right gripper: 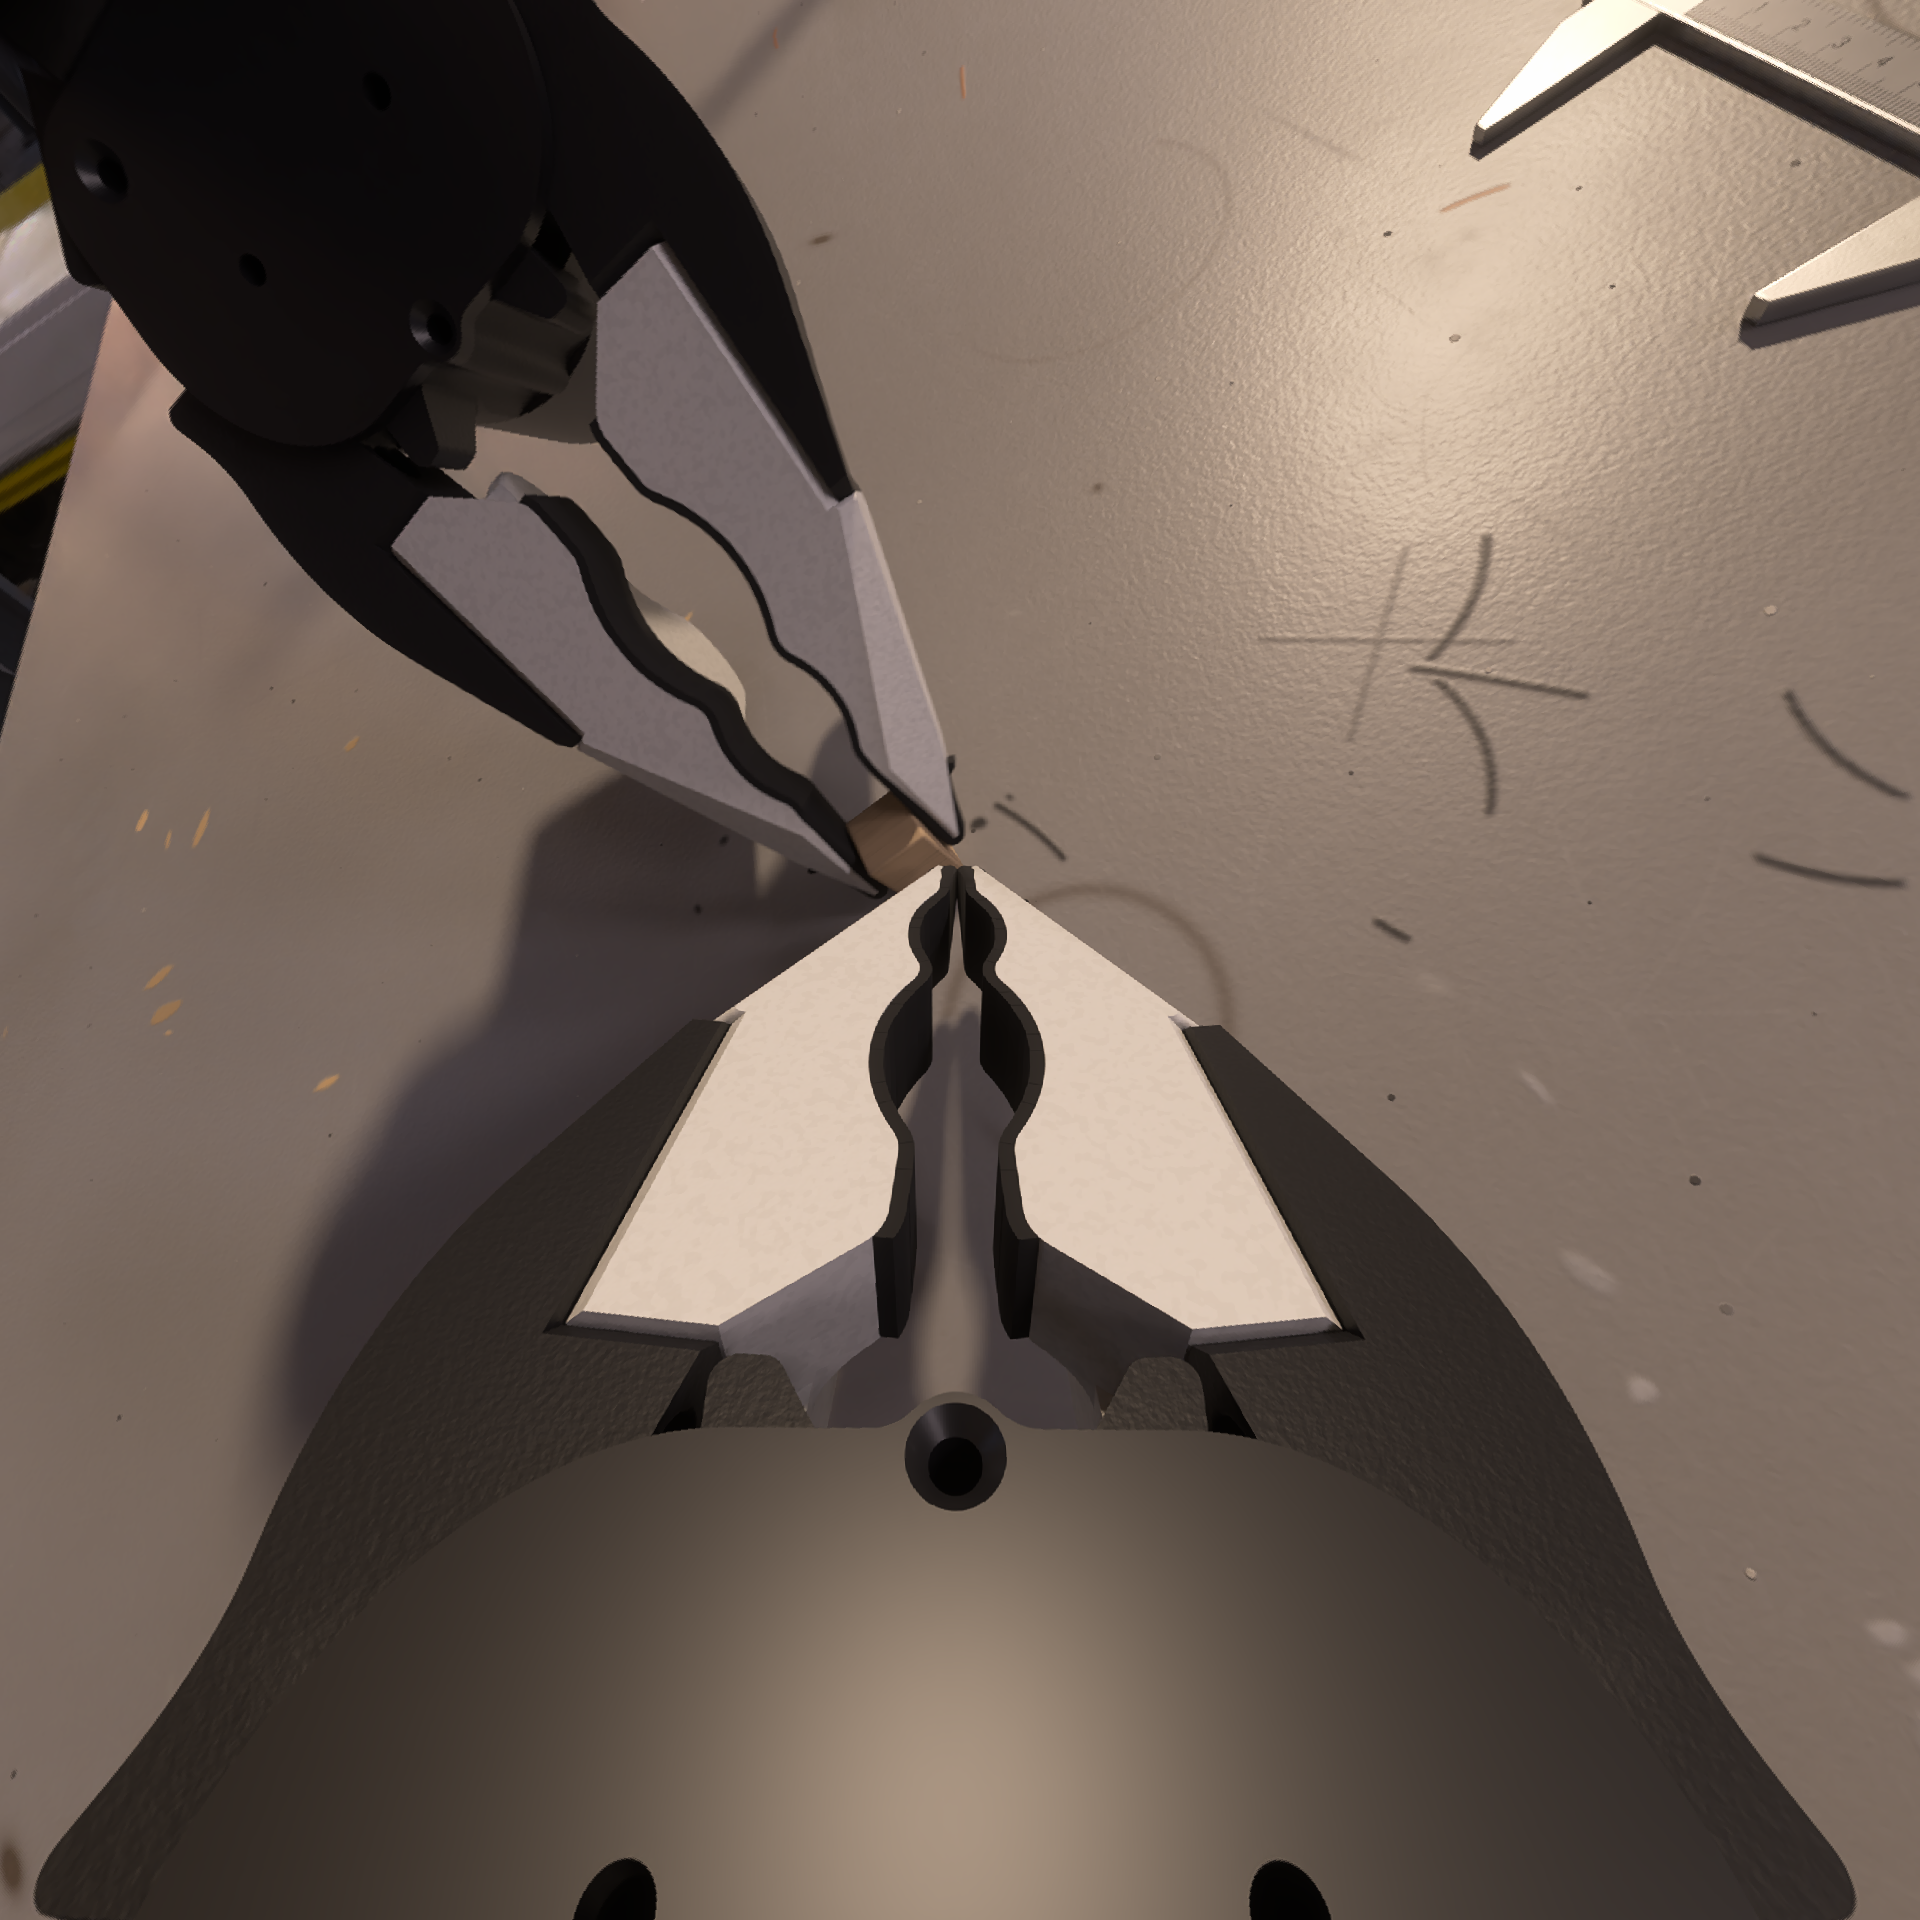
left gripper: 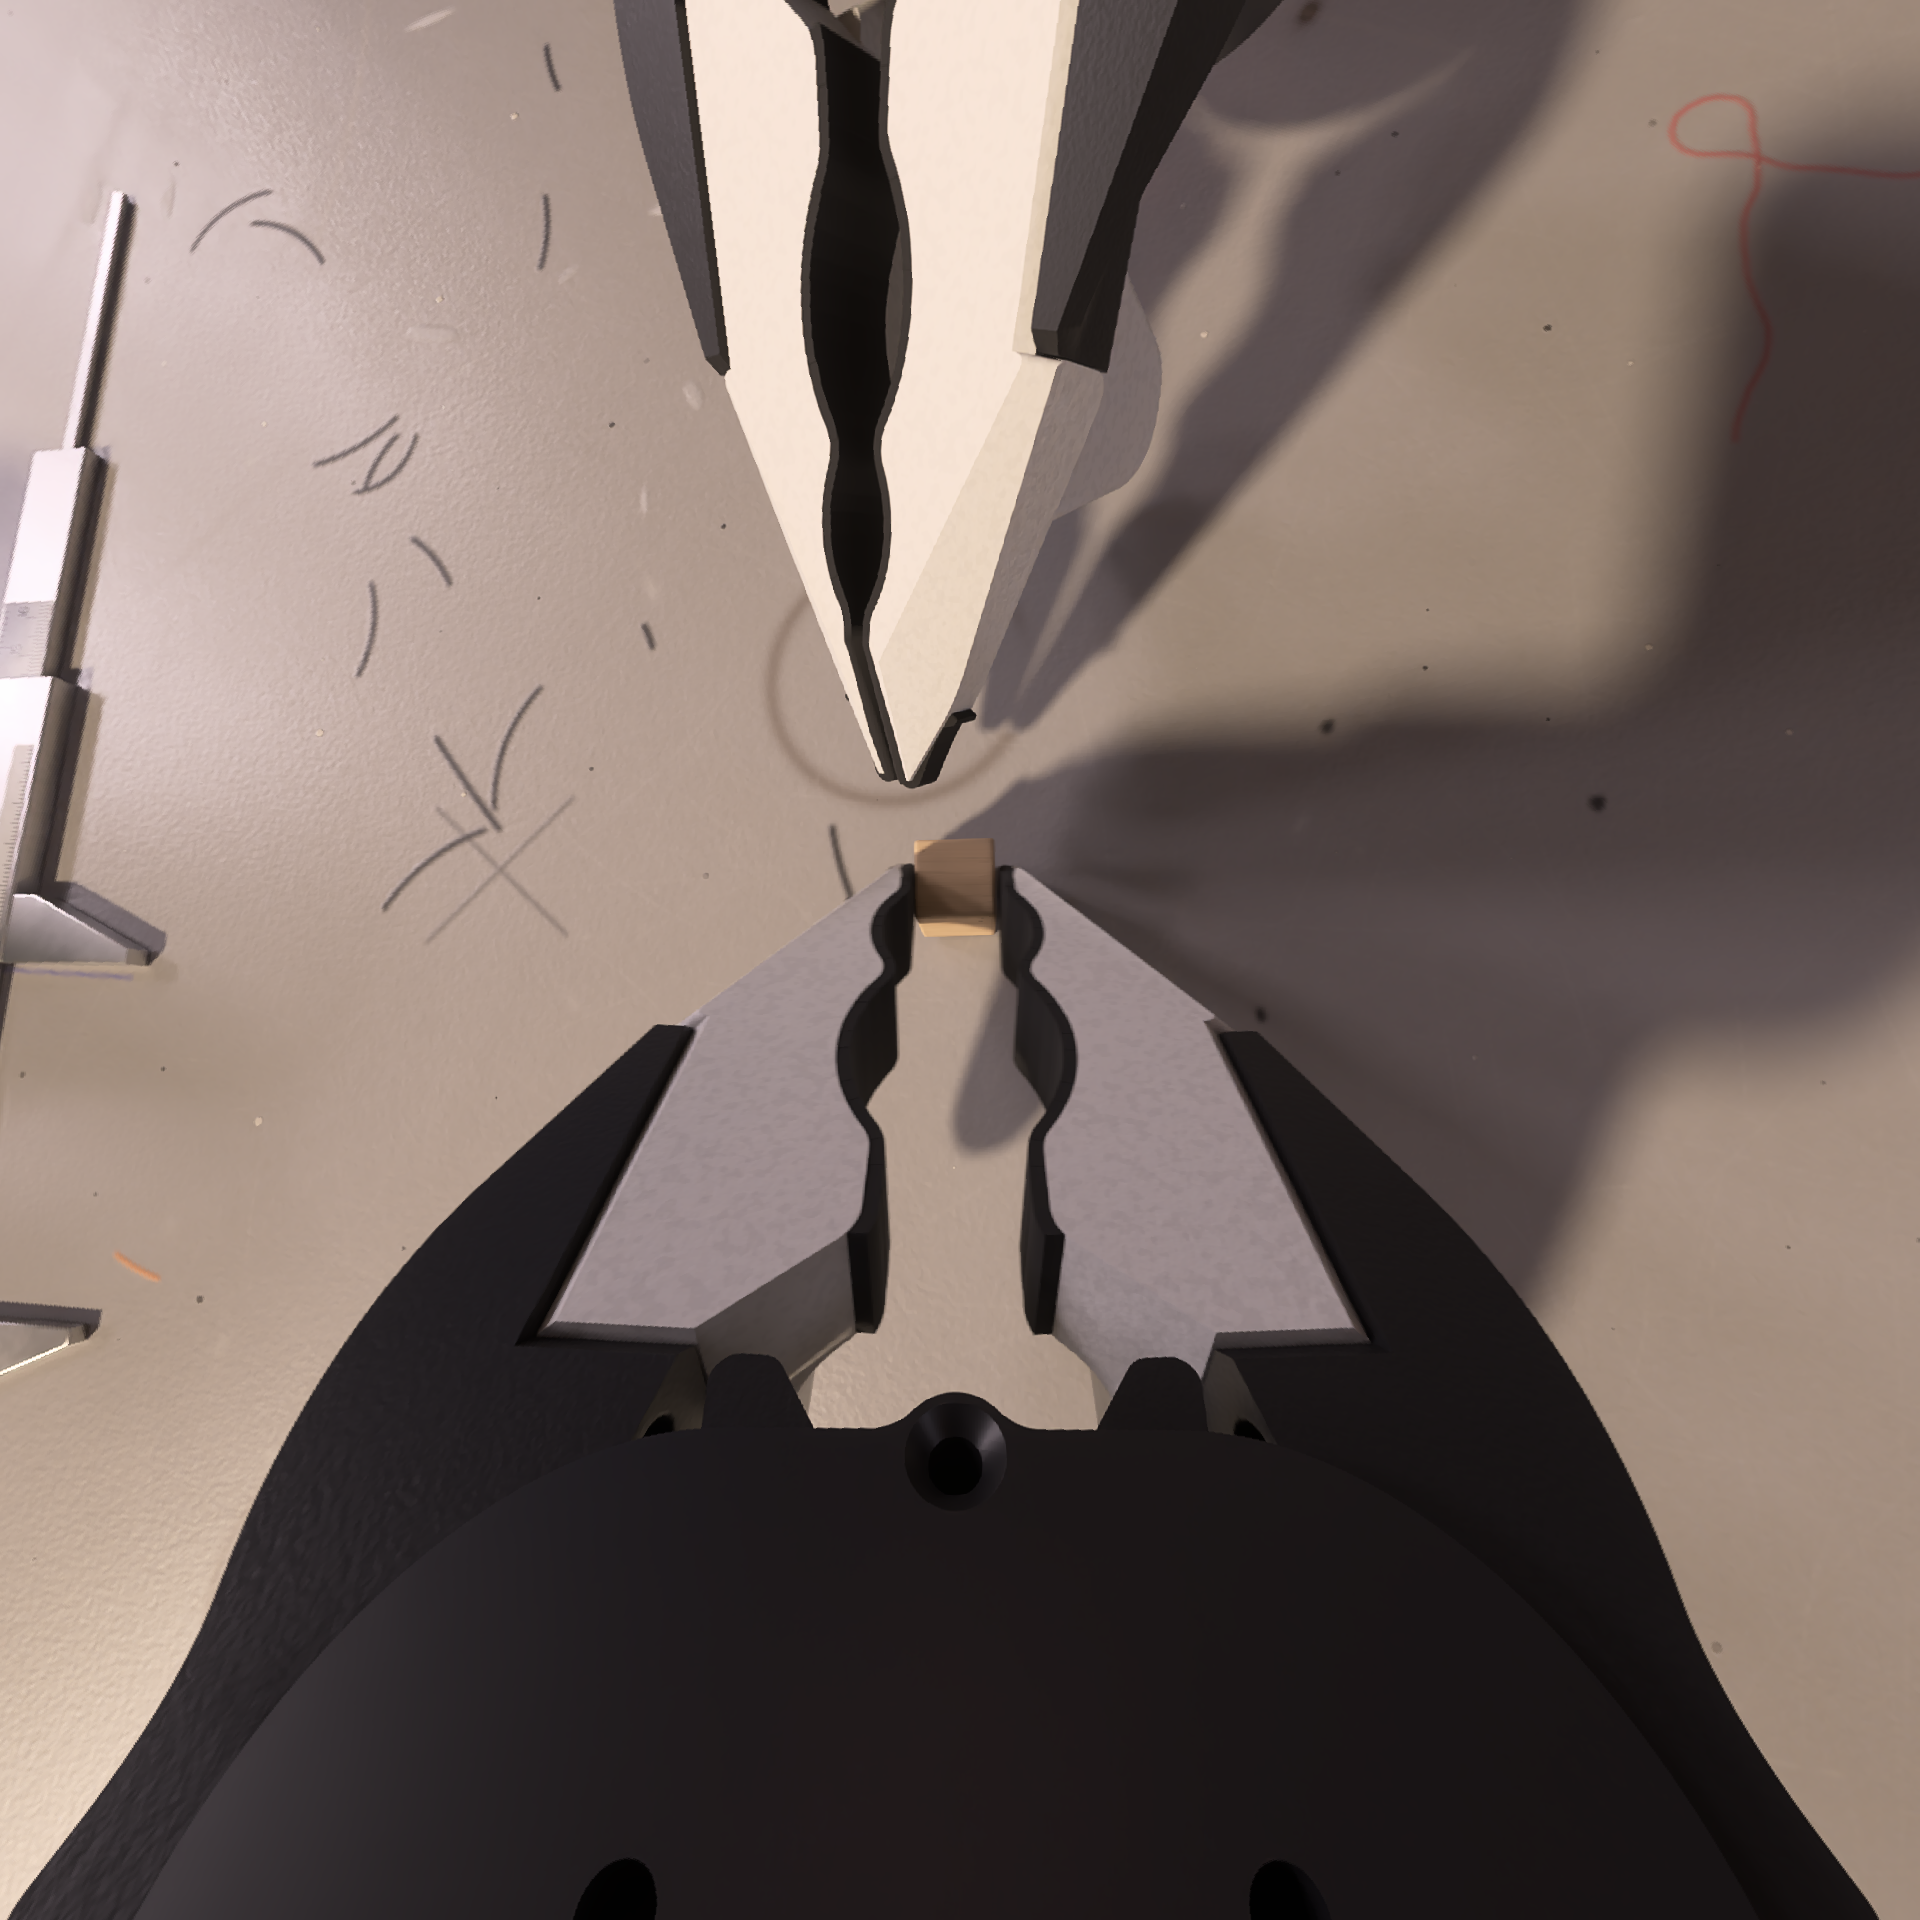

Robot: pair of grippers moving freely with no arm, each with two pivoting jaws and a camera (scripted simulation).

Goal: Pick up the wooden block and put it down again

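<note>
Now mid-grasp, with the left gripper [left gripper: 954, 896] clamped on the wooden block [left gripper: 954, 890] at its fingertips, low over the table [left gripper: 1351, 935], the right gripper [right gripper: 956, 883] pressed together, empty, just beyond; next, probably lifting straight, then lowering gently.

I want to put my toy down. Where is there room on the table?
Bare table lies between the pencil cross and the metal caliper. It is crowded where the left gripper grips the wooden block, facing the shut right gripper.
</note>
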